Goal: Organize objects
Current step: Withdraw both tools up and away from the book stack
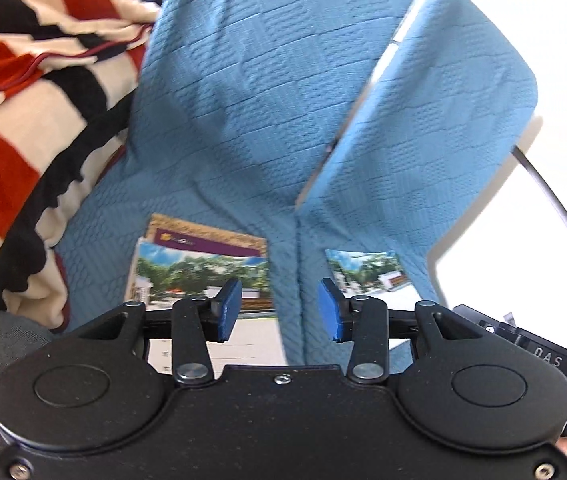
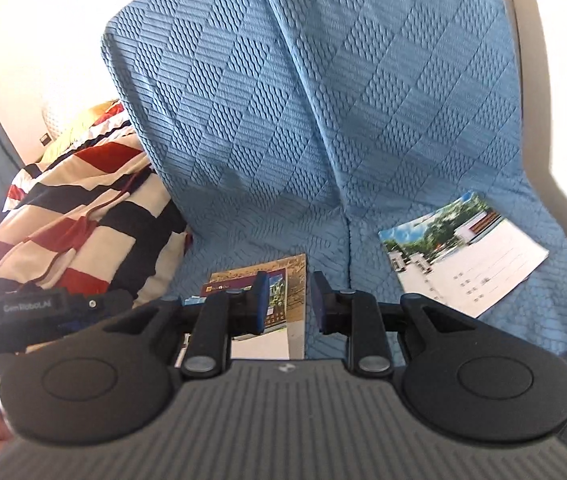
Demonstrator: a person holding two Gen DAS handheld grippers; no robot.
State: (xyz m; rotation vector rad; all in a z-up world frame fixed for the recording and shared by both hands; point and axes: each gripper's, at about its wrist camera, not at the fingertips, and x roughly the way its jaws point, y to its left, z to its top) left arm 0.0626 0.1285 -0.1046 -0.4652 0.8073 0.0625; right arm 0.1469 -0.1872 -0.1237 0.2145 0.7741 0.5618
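A small stack of booklets (image 1: 199, 264) with photo covers lies on a blue quilted sofa seat (image 1: 243, 120); it also shows in the right wrist view (image 2: 283, 300). A single booklet (image 2: 463, 252) lies apart on the right cushion, and its corner shows in the left wrist view (image 1: 367, 270). My left gripper (image 1: 279, 310) is open and empty, hovering over the seam between the cushions. My right gripper (image 2: 288, 300) is open and empty just above the stack's right edge. The left gripper's body (image 2: 43, 308) shows at the left of the right wrist view.
A red, black and cream striped blanket (image 1: 23, 112) is heaped on the sofa's left side (image 2: 83, 220). The blue sofa back (image 2: 303, 100) rises behind the seat. The other gripper's black body (image 1: 543, 352) is at the right edge.
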